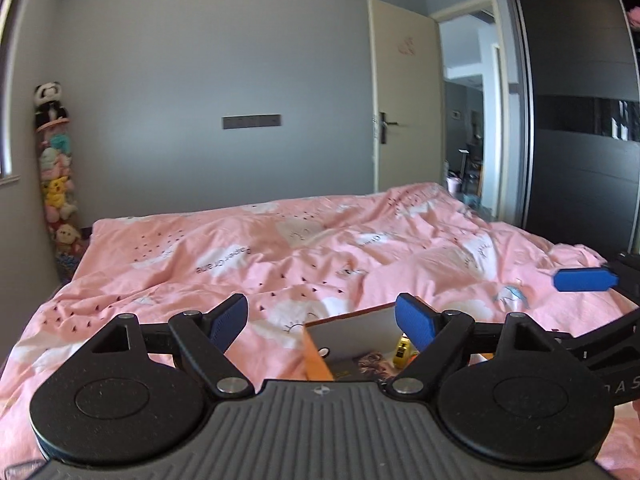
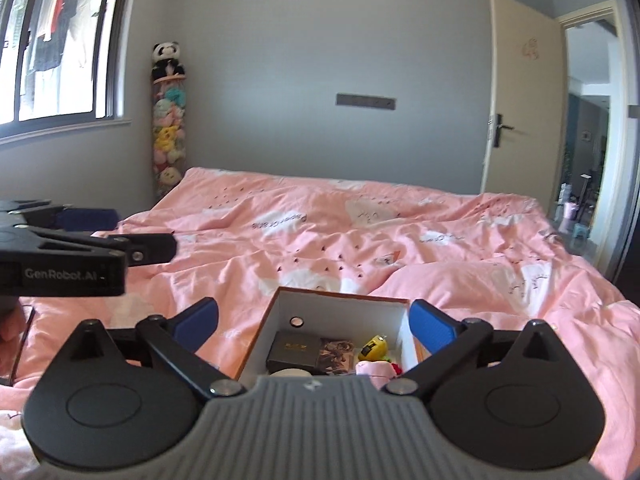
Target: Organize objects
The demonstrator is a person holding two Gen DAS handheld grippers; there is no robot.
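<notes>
While both cameras face across one bed (image 2: pixel 360 240) under a pink printed duvet, one column of plush toys (image 2: pixel 168 132) stands at the upper left of the right wrist view, with one panda (image 2: pixel 167 58) on top. Left of centre, the left hand-held gripper (image 1: pixel 320 322) has its two blue pads spread wide, nothing between them. At lower centre one open box (image 2: pixel 276 312), orange outside and white inside, sits on the duvet. Inside it: one black case (image 2: pixel 294 350), one printed card (image 2: pixel 338 354), one yellow item (image 2: pixel 373 348), one pink item (image 2: pixel 376 370) and one pale round item (image 2: pixel 290 373), partly hidden. The right hand-held gripper (image 2: pixel 314 326) is likewise spread wide and empty, above the box. At right stands one open door (image 2: pixel 520 92).
</notes>
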